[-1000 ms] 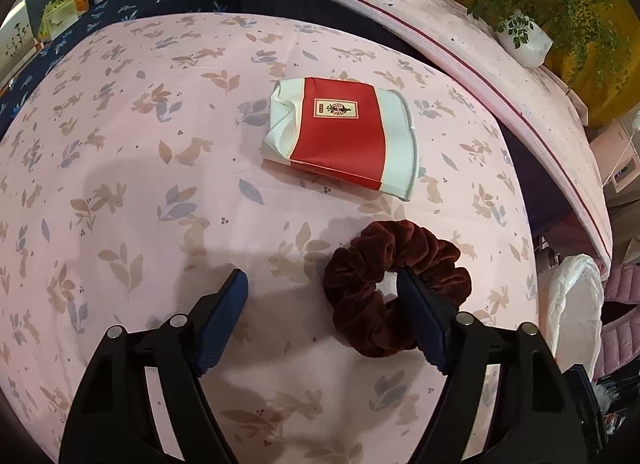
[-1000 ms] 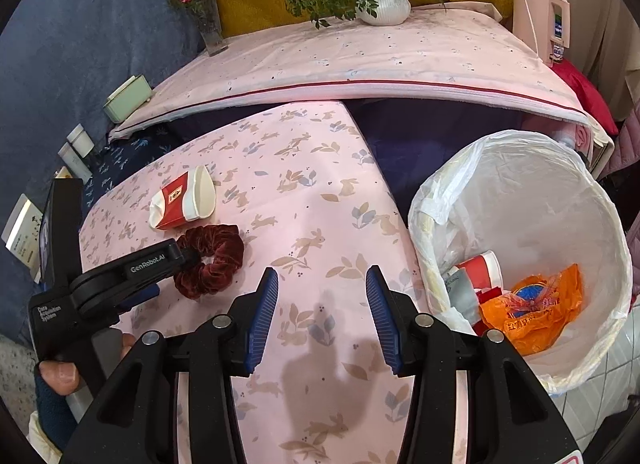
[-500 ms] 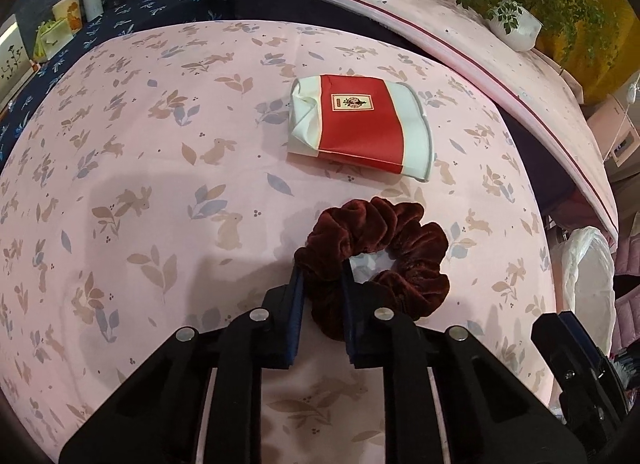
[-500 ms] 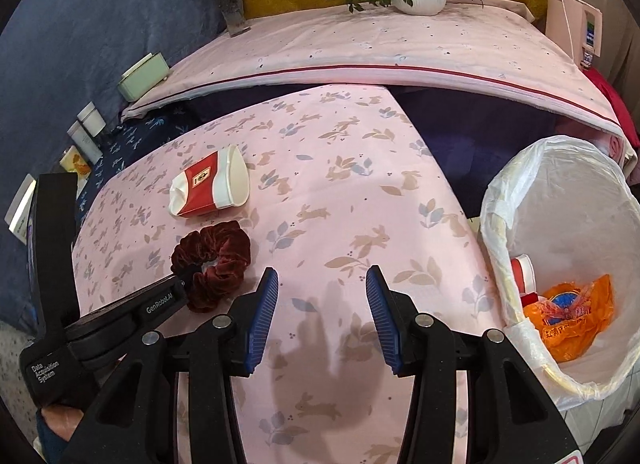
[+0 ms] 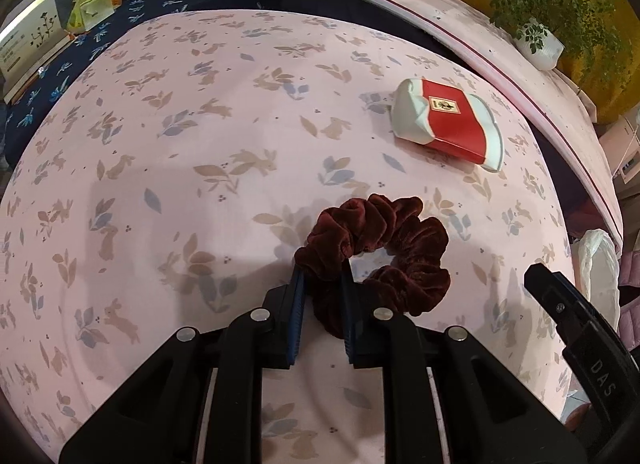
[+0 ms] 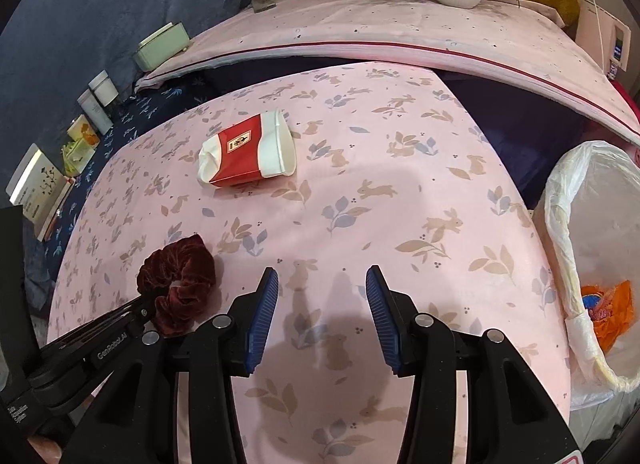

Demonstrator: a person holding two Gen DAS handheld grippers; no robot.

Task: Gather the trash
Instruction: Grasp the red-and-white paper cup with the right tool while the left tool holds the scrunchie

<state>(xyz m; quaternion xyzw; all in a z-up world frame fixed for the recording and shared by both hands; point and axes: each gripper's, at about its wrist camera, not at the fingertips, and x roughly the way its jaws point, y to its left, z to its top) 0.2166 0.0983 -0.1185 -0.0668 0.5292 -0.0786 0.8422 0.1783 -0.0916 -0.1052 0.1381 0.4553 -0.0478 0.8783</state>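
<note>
Left wrist view: left gripper, jaws closed on the near loop of a dark red velvet scrunchie; rest of the scrunchie lies on the pink rabbit-print bedspread. Crushed red-and-white paper cup on its side, farther off and to the right, apart from the scrunchie. White bin liner at the bed's right edge. Right wrist view: right gripper, jaws parted, holding nothing, above bare bedspread. Scrunchie to its left, pinched by the left gripper. Paper cup beyond, mid-bed. Lined trash bin at right, orange wrapper inside.
</note>
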